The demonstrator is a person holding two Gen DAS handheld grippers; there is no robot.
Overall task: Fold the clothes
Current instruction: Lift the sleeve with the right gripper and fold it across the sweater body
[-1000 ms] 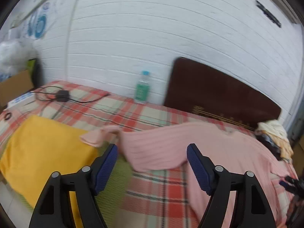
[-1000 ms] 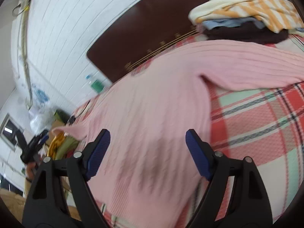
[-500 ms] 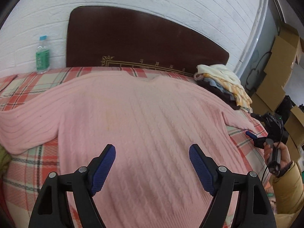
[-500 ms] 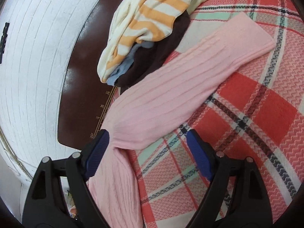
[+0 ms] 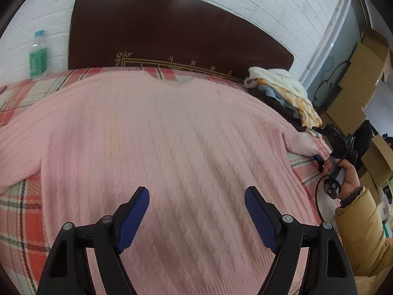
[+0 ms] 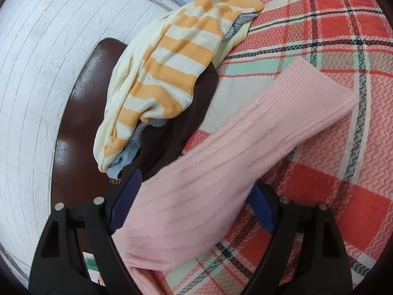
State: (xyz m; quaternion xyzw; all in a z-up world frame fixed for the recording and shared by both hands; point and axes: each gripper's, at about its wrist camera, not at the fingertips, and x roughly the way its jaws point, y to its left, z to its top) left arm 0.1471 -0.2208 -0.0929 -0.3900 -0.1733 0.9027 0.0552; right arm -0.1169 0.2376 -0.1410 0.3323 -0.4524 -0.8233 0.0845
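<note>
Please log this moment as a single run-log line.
stage: approaching sleeve | left gripper: open over pink sweater body | right gripper: open, sweater sleeve between fingers | clothes pile: untouched

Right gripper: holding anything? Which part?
Nothing clamped. The right gripper is open, straddling the pink sweater's sleeve partway along, well short of the cuff; pads aren't visibly pressing.

Two wrist views over the bed

Left looks across the pink sweater (image 5: 172,135) toward the headboard (image 5: 172,29); right sits close above its sleeve (image 6: 245,152) near the bed's (image 6: 343,36) side edge.
</note>
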